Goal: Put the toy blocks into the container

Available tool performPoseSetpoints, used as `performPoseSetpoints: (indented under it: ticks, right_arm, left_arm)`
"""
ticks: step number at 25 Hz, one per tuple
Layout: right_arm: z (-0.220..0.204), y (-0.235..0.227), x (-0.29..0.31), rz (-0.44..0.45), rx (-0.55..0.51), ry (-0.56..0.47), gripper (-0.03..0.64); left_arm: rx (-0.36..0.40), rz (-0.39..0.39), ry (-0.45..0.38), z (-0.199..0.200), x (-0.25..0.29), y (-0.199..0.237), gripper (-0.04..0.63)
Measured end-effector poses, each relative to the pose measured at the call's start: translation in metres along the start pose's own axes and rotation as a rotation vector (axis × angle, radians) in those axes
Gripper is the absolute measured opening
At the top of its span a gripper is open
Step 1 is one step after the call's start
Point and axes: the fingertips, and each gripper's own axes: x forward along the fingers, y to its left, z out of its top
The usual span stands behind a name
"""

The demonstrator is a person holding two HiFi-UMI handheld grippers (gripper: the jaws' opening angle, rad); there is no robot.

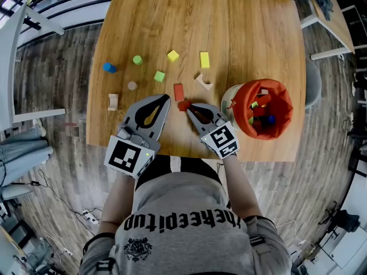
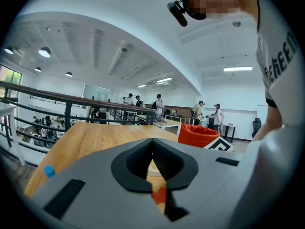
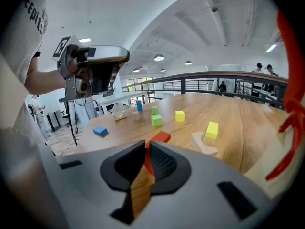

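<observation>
Small dark-red toy block [image 1: 184, 105], clamped between the nearly closed jaws of the right gripper [image 1: 188, 107]; the right gripper view shows the block as a red sliver filling the slit between the two dark pads. Whether the block rests on the light wooden table [image 1: 241, 33] or is raised off it cannot be told. Just ahead of this gripper's tips lies a brighter red oblong block [image 1: 179, 91], and ahead and slightly to the right a pale wooden arch block [image 1: 203, 82]. Farther ahead stand a yellow oblong block [image 1: 205, 59] and a yellow cube [image 1: 172, 55]; ahead and to the left is a light-green cube [image 1: 159, 76]. Just to the right of the right gripper stands the red-orange fabric container [image 1: 287, 119], open at the top, with several coloured blocks already inside. To the left, close beside the right gripper, is the left gripper [image 1: 166, 98], its jaws together with nothing between them. Ahead and to the left of the left gripper lie a beige round block [image 1: 132, 85], a second small wooden arch [image 1: 113, 101], a green cylinder [image 1: 137, 59] and, farthest left, a blue block [image 1: 109, 67].
</observation>
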Motion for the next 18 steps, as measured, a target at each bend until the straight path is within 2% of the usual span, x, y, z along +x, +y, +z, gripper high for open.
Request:
performPoseSetpoints:
  ticks: [10,18]
  right_arm:
    - [0.023,0.0,-0.01,-0.023,-0.003,-0.063,0.031]
    - [0.054,0.0,-0.03,-0.069,-0.009,-0.152,0.029]
  left_arm:
    - [0.008,-0.015,-0.007,0.002,0.001,-0.004,0.014]
    - [0.02,-0.047,-0.013,0.005,0.004,-0.013,0.014]
